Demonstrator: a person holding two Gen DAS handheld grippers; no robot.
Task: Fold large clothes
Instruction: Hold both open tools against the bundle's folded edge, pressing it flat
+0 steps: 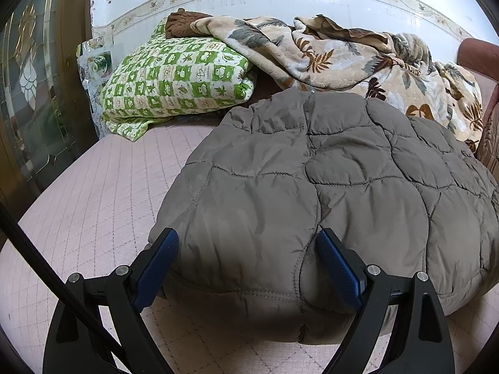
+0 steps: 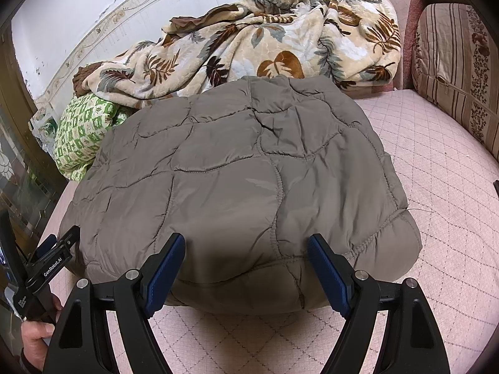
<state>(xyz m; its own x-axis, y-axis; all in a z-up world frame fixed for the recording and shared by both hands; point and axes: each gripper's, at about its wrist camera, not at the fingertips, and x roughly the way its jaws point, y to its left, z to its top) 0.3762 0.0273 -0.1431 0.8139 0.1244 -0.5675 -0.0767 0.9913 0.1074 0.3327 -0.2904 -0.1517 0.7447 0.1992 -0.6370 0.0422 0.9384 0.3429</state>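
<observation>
Jacket (image 1: 327, 193) is what both views are full of: a grey-brown quilted coat, lying as a thick, already doubled bundle on the pink bed cover (image 1: 103, 187), its near rounded edge right at my fingertips. Starting at the left, my left gripper (image 1: 248, 249) hangs over the near-left corner of that bundle with its jaws spread wide and nothing pinched; the blue pads (image 1: 159, 268) straddle the edge, and I can't tell whether they touch the cloth. From this camera the jacket runs away and to the right, so most of its bulk sits on the right-hand side of this tool. In the right camera I can see the left tool again at the far left edge, with the hand (image 2: 37, 336) holding it, just beside the bundle's left corner. Moving right, my right gripper (image 2: 246, 249) is also released and empty, its jaws either side of the near edge closer to the right corner, where the folded seam curls round. From here the bundle looks a little longer going away from me, toward the leaf blanket (image 2: 249, 53) heaped at the wall, than it is wide, though the lens bends things. Both tools stand about equally close to the near edge, one per corner. My read is that the next fold turns on that: both would grip the near edge and carry it away toward the far edge.
</observation>
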